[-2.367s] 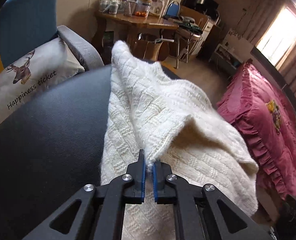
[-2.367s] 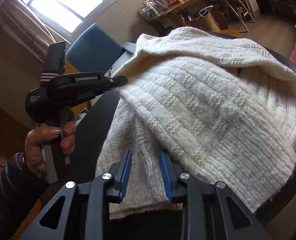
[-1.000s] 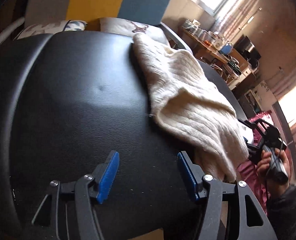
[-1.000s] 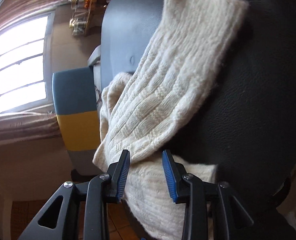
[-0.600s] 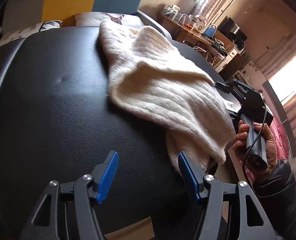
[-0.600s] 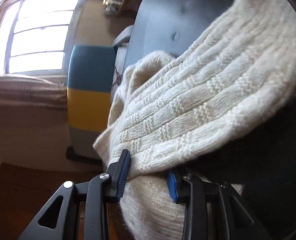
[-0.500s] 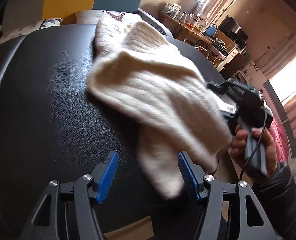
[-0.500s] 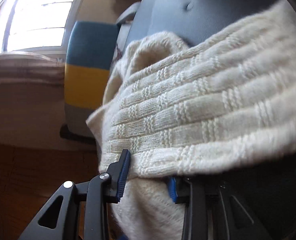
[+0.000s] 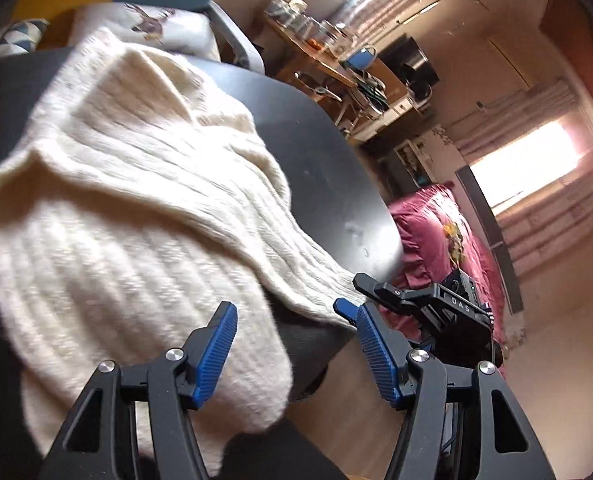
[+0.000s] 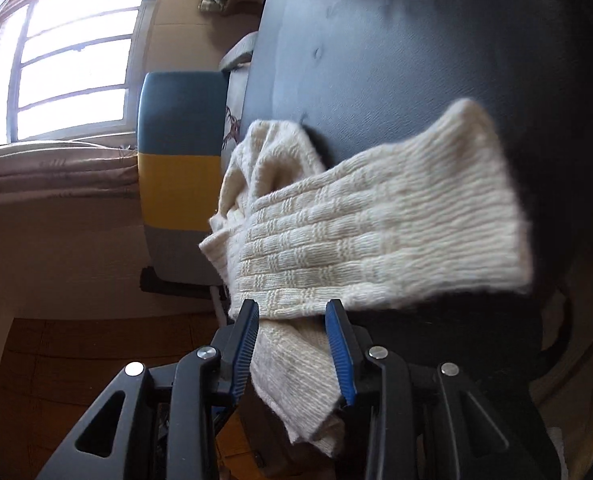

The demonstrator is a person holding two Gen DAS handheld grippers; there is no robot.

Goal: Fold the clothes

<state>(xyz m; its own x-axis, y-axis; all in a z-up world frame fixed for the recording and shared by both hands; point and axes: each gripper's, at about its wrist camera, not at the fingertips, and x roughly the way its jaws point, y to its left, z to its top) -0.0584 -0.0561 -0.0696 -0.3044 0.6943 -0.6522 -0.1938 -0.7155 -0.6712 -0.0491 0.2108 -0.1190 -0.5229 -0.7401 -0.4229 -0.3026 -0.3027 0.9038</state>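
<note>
Your right gripper [image 10: 292, 344] clamps the cream ribbed knitted garment [image 10: 376, 240] at the black leather worktop [image 10: 416, 60] edge, apparently mid-fold. Left gripper [image 9: 292, 344] jaws stand wide, empty; next grasp the opposite hem.

Surface: black leather-look round table [image 9: 328, 168] bore the work.
Seating: blue-and-yellow upholstered chair [image 10: 180, 152] stood beyond it.
Cushion: white deer-print pillow [image 9: 156, 28].
Side furniture: cluttered wooden table [image 9: 316, 60].
Bedding: crimson ruffled cover [image 9: 428, 232].
Light: bright barred window [image 10: 72, 56].
</note>
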